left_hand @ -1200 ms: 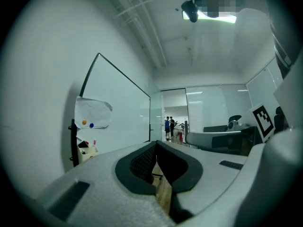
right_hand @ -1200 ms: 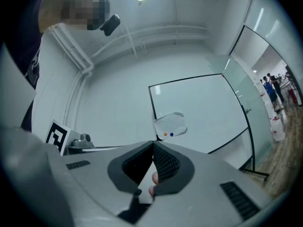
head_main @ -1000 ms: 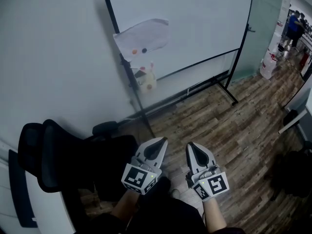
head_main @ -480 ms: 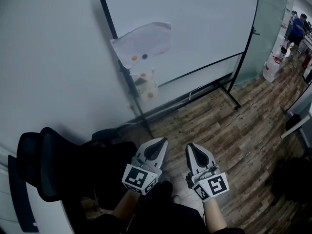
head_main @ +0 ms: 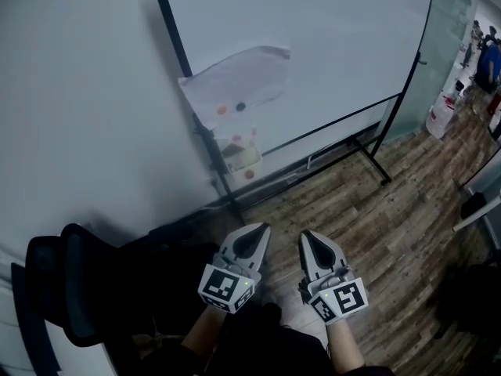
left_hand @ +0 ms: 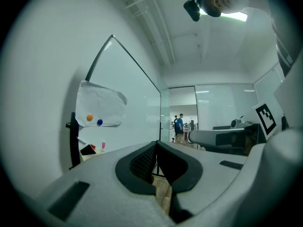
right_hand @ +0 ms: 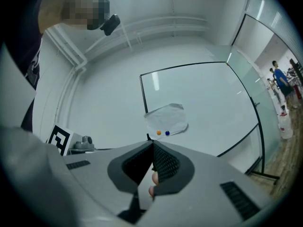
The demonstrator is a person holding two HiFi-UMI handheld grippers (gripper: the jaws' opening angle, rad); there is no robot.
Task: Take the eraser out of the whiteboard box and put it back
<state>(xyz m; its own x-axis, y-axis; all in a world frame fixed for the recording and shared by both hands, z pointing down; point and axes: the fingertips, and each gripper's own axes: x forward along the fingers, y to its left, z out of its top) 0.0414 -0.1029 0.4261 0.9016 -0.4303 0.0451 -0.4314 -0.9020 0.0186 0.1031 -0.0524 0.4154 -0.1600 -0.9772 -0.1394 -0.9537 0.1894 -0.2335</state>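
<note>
Wooden floor (head_main: 391, 202) open rightward, whiteboard box (head_main: 239, 157) by post (head_main: 167, 22)

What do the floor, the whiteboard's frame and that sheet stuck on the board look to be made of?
The floor looks like wood or wood-look laminate: streaked brown planks, matte. The whiteboard's frame seems black painted metal, thin and straight; plastic is possible. The sheet looks like thin white paper: creased, with curling edges.
</note>
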